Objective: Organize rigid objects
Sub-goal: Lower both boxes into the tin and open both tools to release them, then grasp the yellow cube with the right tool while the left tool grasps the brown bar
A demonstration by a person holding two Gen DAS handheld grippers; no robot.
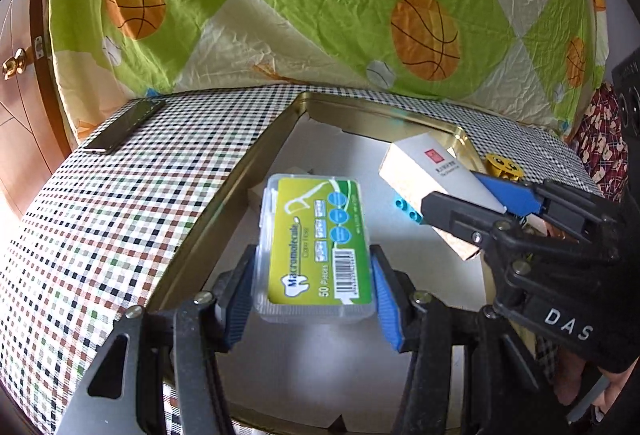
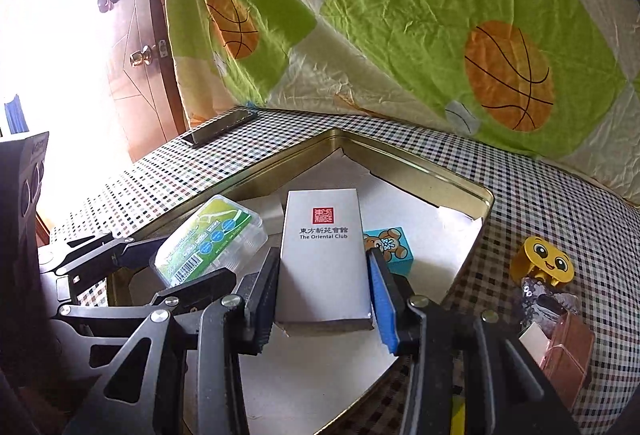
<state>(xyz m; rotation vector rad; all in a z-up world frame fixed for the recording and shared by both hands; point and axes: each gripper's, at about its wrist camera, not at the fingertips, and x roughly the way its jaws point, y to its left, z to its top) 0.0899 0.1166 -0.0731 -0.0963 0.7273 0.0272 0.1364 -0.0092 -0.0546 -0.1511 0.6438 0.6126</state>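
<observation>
My left gripper [image 1: 314, 283] is shut on a clear floss-pick box [image 1: 316, 247] with a green label, held over the gold tin tray [image 1: 256, 163]. It also shows in the right wrist view [image 2: 210, 239]. My right gripper [image 2: 322, 295] is shut on a white Oriental Club box [image 2: 322, 251], held over the same tray [image 2: 486, 201]. In the left wrist view that box [image 1: 432, 175] sits between the right gripper's fingers [image 1: 508, 191]. A blue bear block [image 2: 390, 245] lies in the tray behind it; its studded end shows in the left wrist view [image 1: 408, 209].
The tray lies on a checked tablecloth [image 1: 120, 203]. A dark phone [image 2: 220, 129] lies at the back left. A yellow smiley toy [image 2: 546, 261] and a pink box [image 2: 564, 351] sit right of the tray. A basketball-print quilt [image 2: 400, 35] hangs behind.
</observation>
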